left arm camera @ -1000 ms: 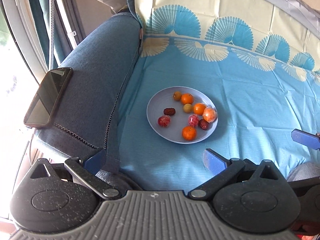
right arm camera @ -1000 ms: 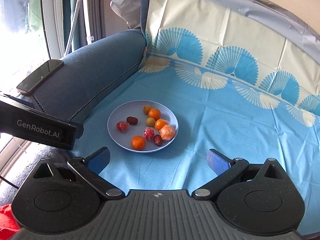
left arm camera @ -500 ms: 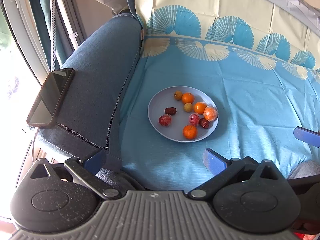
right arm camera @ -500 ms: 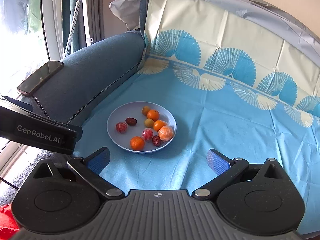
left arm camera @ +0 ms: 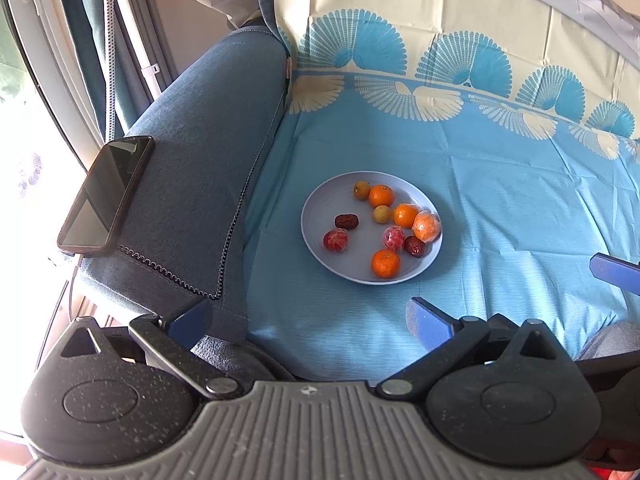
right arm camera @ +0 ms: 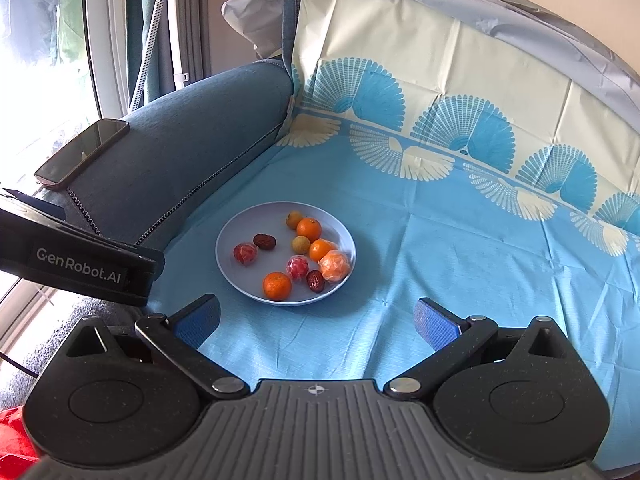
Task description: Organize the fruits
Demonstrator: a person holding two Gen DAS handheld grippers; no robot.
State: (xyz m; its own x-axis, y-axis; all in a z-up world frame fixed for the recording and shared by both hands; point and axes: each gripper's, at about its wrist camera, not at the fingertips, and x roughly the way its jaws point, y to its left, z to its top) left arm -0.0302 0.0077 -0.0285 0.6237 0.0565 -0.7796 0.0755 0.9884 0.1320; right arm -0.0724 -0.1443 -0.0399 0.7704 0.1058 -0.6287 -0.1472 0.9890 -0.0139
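Observation:
A pale blue plate lies on the blue patterned cloth and holds several small fruits: orange tangerines, a wrapped orange, red wrapped fruits, dark red dates and small yellow fruits. My left gripper is open and empty, hovering short of the plate's near side. My right gripper is open and empty too, just before the plate's near rim. The left gripper's body shows at the left of the right wrist view.
A dark phone lies on the blue sofa armrest left of the plate. The cloth runs up the sofa back. A window and curtain stand at the far left.
Both views have shifted slightly, with the plate drifting a little in the frames. Both grippers stay open and the fruits have not moved on the plate.

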